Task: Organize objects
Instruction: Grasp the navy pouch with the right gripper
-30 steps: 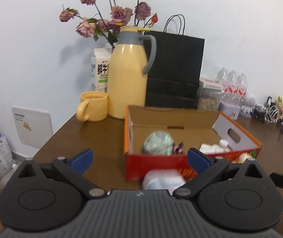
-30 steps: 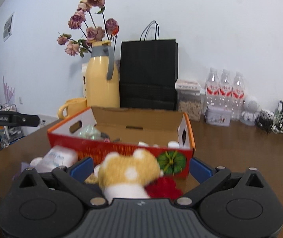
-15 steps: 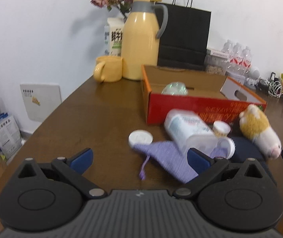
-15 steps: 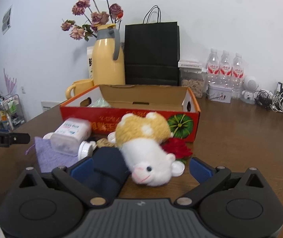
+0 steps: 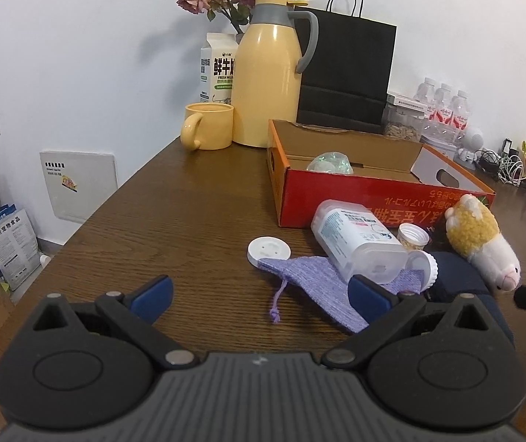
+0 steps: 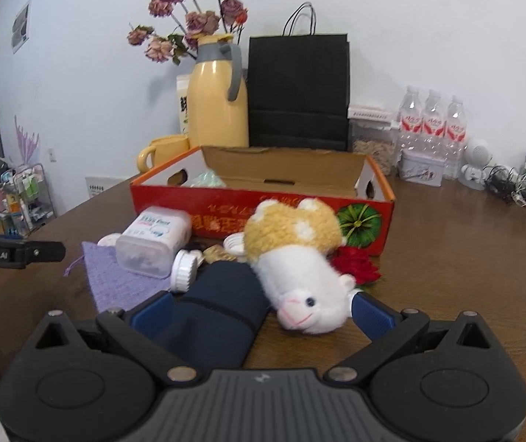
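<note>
A red cardboard box (image 5: 369, 188) (image 6: 263, 202) stands open on the wooden table, with a shiny ball (image 5: 329, 162) inside. In front of it lie a plastic jar (image 5: 358, 243) (image 6: 154, 239) on its side, a purple knit pouch (image 5: 321, 287) (image 6: 115, 280), a white lid (image 5: 268, 252), a small jar (image 5: 413, 235), a dark blue cloth bundle (image 6: 218, 313), a yellow-and-white plush (image 5: 480, 243) (image 6: 299, 261) and a red flower (image 6: 358, 265). My left gripper (image 5: 261, 293) is open and empty above the table. My right gripper (image 6: 261, 309) is open, its jaws astride the bundle and plush's head.
A yellow thermos (image 5: 268, 73) with dried roses, a yellow mug (image 5: 207, 130), a milk carton (image 5: 218, 68) and a black paper bag (image 5: 347, 73) stand behind the box. Water bottles (image 6: 432, 125), a container and tangled cables (image 6: 520, 184) sit at the back right.
Both grippers have pulled back from the box and risen. The loose objects in front of the box came fully into view. Both stayed open.
</note>
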Demonstrator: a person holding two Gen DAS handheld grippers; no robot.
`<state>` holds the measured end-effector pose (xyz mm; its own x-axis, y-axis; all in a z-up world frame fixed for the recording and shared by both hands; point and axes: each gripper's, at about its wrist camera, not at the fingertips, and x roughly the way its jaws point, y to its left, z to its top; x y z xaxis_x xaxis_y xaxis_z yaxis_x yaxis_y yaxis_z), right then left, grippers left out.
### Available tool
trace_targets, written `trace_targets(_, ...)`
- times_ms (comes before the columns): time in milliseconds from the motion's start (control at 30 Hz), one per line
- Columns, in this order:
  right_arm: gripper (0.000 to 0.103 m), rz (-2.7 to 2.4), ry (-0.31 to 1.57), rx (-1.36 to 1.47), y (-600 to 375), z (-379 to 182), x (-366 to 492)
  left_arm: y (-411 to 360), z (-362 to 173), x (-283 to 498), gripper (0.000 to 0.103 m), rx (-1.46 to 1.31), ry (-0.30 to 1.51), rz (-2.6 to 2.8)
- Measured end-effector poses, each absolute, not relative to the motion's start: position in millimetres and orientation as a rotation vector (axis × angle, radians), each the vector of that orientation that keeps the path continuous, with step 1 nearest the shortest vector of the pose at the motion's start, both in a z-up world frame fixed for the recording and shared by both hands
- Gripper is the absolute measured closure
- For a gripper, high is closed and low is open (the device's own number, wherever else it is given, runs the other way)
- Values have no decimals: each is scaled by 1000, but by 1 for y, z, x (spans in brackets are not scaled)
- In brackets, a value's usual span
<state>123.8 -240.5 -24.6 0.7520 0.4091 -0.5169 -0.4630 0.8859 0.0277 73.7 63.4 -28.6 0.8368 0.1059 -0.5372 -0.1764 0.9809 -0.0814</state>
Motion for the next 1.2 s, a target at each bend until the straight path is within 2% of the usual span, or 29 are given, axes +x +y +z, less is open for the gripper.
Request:
trace_targets(433,2,522,698,-108,-189,-48,133,69,-36,69,0,-159,567,126)
trace_targets(567,11,481,730,-90,-181,-53,144,71,-39,70,0,-168,572,115)
trace_targets(667,23,434,733,-112,-176,-57,148,71,-41,71,0,-171,577,105)
trace_targets(933,24,443,723,-161,-174,-62,148,70,-46,73,0,-178,590,93)
trace_targets(1100,34,480,718,-153,-180,-60,150,70,-45,71,0,-179,590,96)
trace_targets(1200,37,482,697,-118,-185,-58,145,70,-46,72,0,-174,596,97)
